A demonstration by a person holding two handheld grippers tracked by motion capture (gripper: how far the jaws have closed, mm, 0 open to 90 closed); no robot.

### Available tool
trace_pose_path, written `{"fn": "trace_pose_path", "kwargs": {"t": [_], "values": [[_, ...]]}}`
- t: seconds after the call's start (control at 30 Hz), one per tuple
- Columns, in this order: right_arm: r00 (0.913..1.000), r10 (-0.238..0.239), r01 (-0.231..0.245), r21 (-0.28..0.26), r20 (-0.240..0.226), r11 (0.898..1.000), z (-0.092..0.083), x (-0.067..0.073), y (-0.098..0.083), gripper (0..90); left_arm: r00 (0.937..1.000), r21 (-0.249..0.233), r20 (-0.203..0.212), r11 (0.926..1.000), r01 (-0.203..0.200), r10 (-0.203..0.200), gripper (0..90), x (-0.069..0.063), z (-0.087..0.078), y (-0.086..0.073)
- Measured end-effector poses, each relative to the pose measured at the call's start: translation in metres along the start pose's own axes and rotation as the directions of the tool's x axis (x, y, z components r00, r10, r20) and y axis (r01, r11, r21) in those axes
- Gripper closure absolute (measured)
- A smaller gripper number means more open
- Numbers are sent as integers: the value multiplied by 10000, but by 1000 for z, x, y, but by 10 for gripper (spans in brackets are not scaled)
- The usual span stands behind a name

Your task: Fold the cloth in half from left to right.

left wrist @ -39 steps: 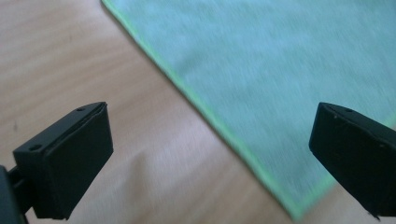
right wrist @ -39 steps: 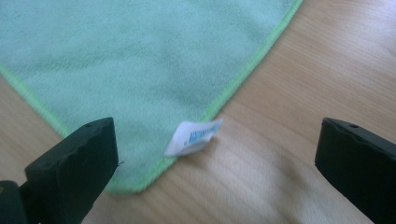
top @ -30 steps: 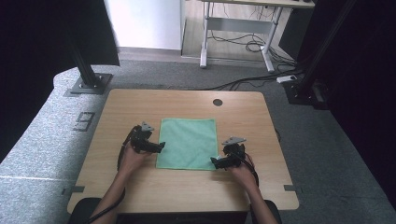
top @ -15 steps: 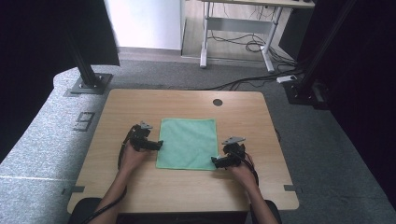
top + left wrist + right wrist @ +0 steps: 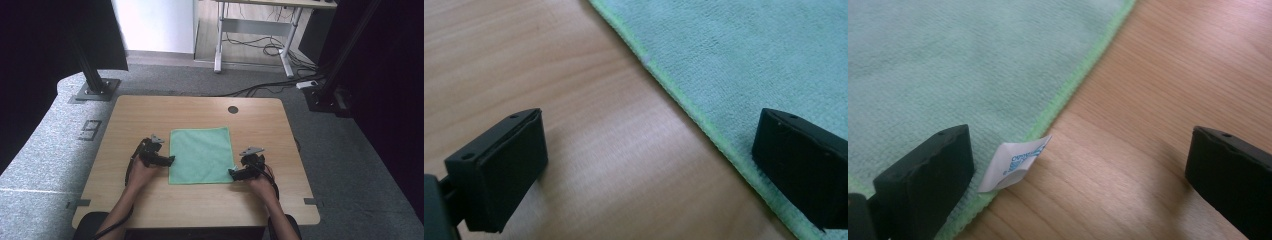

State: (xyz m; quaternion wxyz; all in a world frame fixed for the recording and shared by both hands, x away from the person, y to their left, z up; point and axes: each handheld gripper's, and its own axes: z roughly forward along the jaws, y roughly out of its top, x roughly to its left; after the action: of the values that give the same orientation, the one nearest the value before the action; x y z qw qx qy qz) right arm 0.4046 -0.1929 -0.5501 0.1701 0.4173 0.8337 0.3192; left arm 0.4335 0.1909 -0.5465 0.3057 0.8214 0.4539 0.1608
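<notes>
A green cloth [image 5: 201, 154] lies flat in the middle of the wooden table [image 5: 150, 115]. My left gripper [image 5: 169, 160] is open at the cloth's left edge. In the left gripper view the cloth's hem [image 5: 684, 100] runs between the wide-apart jaws, one over bare wood, the other over cloth. My right gripper [image 5: 233, 173] is open at the cloth's near right corner. In the right gripper view the cloth [image 5: 963, 65] lies under the left jaw, and a small white label [image 5: 1015, 161] sticks out from the hem between the jaws.
A round cable hole [image 5: 233, 109] sits near the table's far edge. Grey carpet surrounds the table, with black stand bases [image 5: 93, 90] at the far left and far right. A white desk frame with cables [image 5: 255, 35] stands behind.
Both grippers have shifted slightly closer to the cloth's edges. The cloth itself has not moved.
</notes>
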Motion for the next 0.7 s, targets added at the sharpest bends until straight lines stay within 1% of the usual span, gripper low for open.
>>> {"fn": "trace_pose_path", "kwargs": {"t": [0.1, 0.27, 0.33, 0.4, 0.47, 0.53, 0.63, 0.67, 0.7], "values": [[9998, 73, -74, 31, 180, 10000, -1, -4, 0, 0, 9999, 122, 76, 9999, -100, 99, 14, -8, -5, -5], [9984, 79, -87, 125, 564, 9999, -3, -13, 0, 0, 9991, 302, 279, 9990, -342, 334, 14, -27, -14, -14], [9976, 222, -229, 103, 656, 9997, -4, -18, -2, 0, 9979, 293, 411, 9983, -507, 495, 14, -34, -17, -17], [9974, 386, -389, 34, 607, 9992, -4, -21, -4, 0, 9976, 307, 447, 9980, -544, 530, 14, -39, -18, -19], [9972, 511, -510, -38, 540, 9987, -4, -22, -5, 0, 9969, 341, 514, 9975, -620, 602, 14, -39, -18, -18], [9970, 571, -568, -89, 525, 9983, -4, -22, -6, 0, 9968, 274, 479, 9975, -647, 633, 7, -36, -18, -15], [9964, 760, -753, -185, 388, 9970, -3, -23, -8, 0, 9978, 60, 472, 9989, -463, 460, 10, -27, -20, -9], [9960, 825, -818, -231, 341, 9964, -3, -24, -9, 0, 9983, -25, 435, 9992, -396, 397, 11, -24, -21, -7], [9962, 808, -799, -303, 324, 9963, -3, -24, -10, 0, 9985, -101, 343, 9991, -419, 422, 11, -21, -22, -4]]}}
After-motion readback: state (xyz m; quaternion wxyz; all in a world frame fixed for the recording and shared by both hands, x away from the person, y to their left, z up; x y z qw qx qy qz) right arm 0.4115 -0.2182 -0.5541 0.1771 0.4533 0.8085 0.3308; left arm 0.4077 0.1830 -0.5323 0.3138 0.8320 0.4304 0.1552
